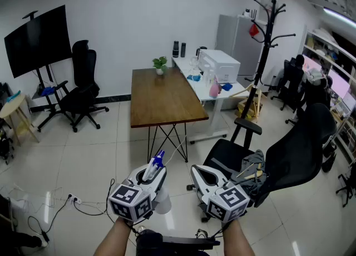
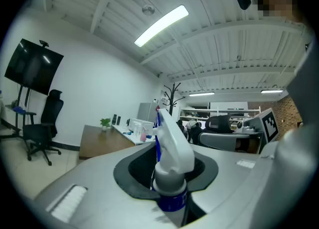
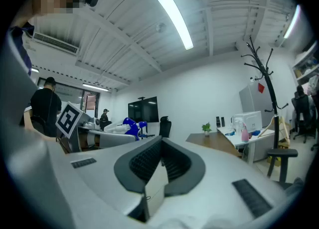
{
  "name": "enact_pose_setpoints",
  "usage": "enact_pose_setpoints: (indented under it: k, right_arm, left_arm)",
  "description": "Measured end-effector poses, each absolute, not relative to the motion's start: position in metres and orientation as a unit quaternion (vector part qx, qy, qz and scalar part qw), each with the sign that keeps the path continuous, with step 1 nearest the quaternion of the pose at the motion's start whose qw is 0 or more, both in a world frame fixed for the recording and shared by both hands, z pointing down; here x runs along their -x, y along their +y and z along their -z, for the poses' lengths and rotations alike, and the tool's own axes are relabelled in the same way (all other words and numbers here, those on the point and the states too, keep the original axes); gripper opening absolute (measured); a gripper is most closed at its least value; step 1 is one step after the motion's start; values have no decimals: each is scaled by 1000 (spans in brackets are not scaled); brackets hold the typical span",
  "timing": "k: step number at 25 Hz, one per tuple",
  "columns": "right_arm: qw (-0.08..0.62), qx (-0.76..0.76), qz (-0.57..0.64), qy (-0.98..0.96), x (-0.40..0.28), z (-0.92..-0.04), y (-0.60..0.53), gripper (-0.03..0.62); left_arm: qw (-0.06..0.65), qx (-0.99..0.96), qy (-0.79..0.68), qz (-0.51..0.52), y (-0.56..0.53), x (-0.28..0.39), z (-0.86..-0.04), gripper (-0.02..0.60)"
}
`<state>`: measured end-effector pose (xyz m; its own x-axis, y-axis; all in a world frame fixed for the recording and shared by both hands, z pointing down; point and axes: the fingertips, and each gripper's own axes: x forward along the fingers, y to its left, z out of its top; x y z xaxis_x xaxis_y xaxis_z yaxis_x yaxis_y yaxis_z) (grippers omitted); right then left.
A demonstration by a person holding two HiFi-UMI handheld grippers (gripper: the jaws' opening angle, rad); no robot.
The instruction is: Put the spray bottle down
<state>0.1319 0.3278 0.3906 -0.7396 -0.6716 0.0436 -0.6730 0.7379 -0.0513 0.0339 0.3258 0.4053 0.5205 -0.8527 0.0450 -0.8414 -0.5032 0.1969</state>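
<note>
The spray bottle has a white trigger head, a blue nozzle and a blue collar. My left gripper is shut on it, held low over the tiled floor in the head view. In the left gripper view the spray bottle stands upright, its neck clamped between the dark pads of the left gripper. Beside it, my right gripper is shut and holds nothing. The right gripper view shows the right gripper with its ribbed pads together, and the spray bottle's blue nozzle off to the left.
A wooden table with a small plant stands ahead. Behind it, a white desk carries a printer and bottles. A black office chair sits close on the right, with a coat rack beyond. Cables lie on the floor at left.
</note>
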Motion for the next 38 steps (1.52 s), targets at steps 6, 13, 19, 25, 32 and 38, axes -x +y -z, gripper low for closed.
enact_pose_setpoints:
  k: [6,13,19,25,32,38]
  right_arm:
    - [8,-364,-38,-931,-126,-391,304,2]
    - [20,-377,-40,-925,-116,-398,246,2]
    - [33,-393,-44,-918,-93,-393,182,2]
    - [41,-406,-40,-912,-59,-387,129,2]
    - [44,-411,-40,-910,-41,-387,78,2]
    - [36,-395,-48,-917,-25,-399,22,2]
  left_arm:
    - [101,-865,-491,27,303,-26,-407,107]
    - [102,-871,-479,31,243,-14,-410,107]
    - [113,-876,-468,42,181,16,-411,107]
    - [127,-882,-452,37,131,44,-416,107]
    - [135,-880,-454,33,80,66,-418,107]
    - [138,-871,-471,27,30,82,-428,107]
